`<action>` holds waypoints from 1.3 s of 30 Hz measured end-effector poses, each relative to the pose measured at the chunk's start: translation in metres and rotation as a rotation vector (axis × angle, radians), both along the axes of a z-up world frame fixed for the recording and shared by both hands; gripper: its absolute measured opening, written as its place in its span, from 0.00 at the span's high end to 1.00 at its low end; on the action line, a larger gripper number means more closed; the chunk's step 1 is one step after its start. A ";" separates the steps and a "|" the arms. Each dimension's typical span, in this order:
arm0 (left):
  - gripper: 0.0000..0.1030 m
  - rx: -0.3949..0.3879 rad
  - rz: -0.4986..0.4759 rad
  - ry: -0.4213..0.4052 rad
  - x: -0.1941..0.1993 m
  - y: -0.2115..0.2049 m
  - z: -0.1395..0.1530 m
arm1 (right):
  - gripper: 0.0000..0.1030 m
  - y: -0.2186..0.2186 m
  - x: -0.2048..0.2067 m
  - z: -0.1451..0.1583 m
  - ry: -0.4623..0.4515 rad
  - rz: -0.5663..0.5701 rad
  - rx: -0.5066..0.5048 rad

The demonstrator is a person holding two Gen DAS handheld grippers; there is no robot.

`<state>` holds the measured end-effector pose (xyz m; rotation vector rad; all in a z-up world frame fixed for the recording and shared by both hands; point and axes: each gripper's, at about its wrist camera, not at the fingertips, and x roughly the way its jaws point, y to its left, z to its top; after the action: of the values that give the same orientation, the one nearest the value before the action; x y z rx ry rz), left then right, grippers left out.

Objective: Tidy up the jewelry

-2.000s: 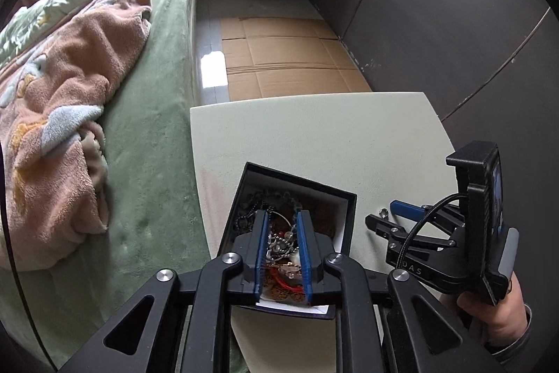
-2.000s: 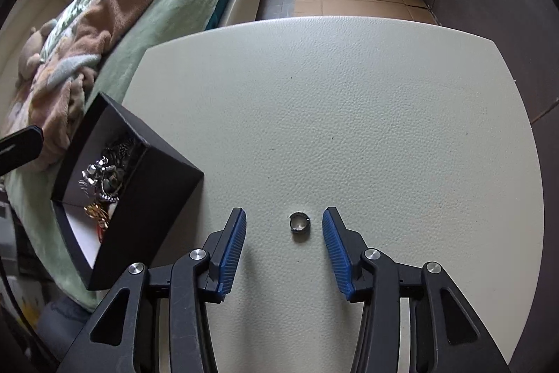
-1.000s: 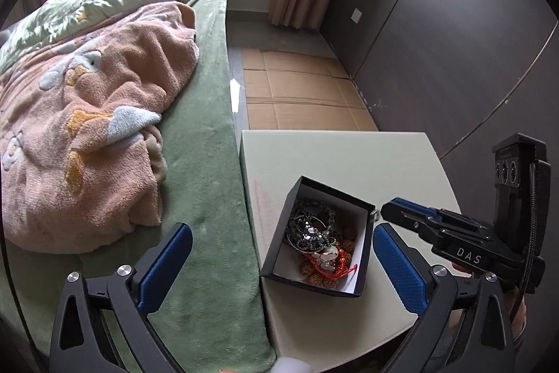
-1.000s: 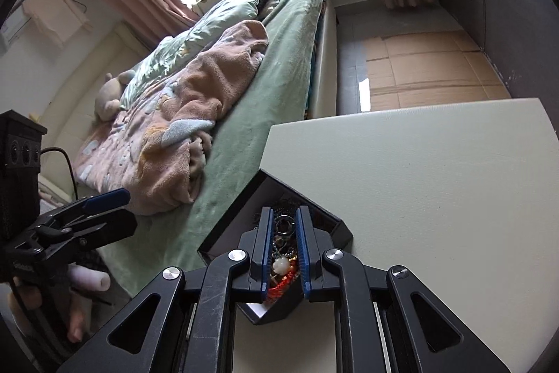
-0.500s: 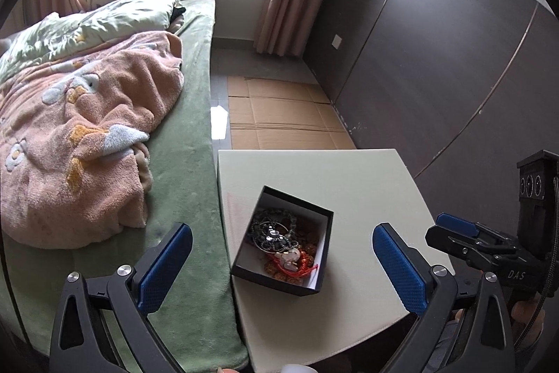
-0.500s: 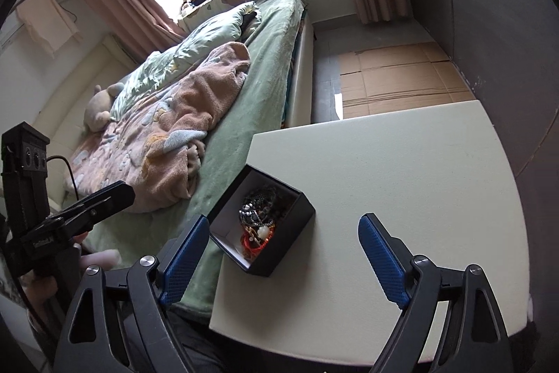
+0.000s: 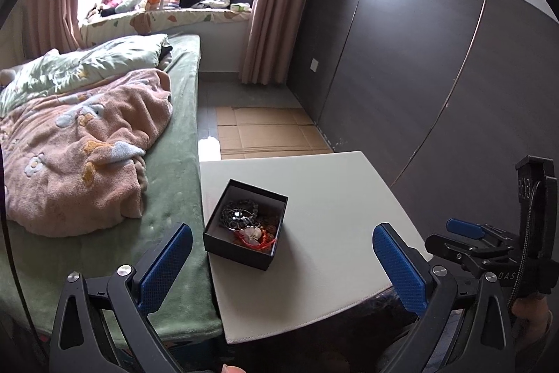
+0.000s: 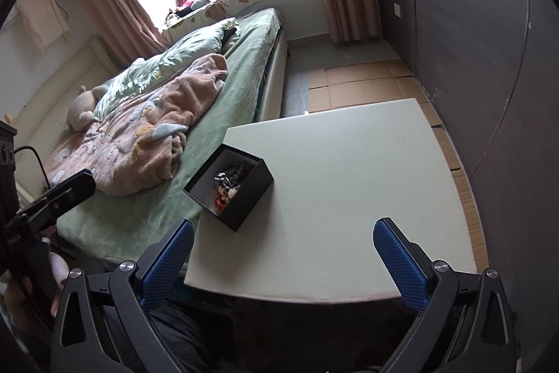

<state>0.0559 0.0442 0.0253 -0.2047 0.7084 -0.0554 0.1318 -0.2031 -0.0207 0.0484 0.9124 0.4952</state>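
Black card makes the one box [image 7: 244, 226], open-topped, on the near-left part of a single pale table [image 7: 332, 198], close to its left edge. Inside lies a tangle of jewelry [image 7: 248, 226]: dark beads, silver pieces and a red strand; the pieces are too knotted to count. Two grippers hang back from the table's near edge, both empty. The left gripper [image 7: 290, 268] has its two blue pads spread wide; the right gripper [image 8: 290, 264] is spread likewise. One bed [image 7: 174, 145] lies left, one pink blanket [image 7: 77, 156] on it.
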 end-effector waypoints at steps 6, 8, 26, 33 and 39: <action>0.00 0.052 0.014 -0.039 -0.029 -0.012 -0.003 | 0.00 -0.022 -0.035 -0.006 -0.024 -0.031 -0.027; 0.00 0.070 0.030 -0.057 -0.036 -0.015 -0.005 | 0.00 -0.029 -0.044 -0.007 -0.034 -0.041 -0.029; 0.00 0.155 0.043 -0.097 -0.059 -0.021 -0.032 | 0.00 -0.046 -0.070 -0.004 -0.130 -0.110 -0.007; 0.00 0.144 0.065 -0.117 -0.064 -0.022 -0.033 | 0.00 -0.045 -0.072 -0.003 -0.148 -0.106 0.004; 0.00 0.178 0.068 -0.132 -0.065 -0.030 -0.032 | 0.00 -0.038 -0.076 -0.002 -0.162 -0.093 -0.019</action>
<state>-0.0096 0.0139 -0.0072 -0.0534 0.5711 0.0590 0.0559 -0.2410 -0.0230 0.0329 0.7524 0.3982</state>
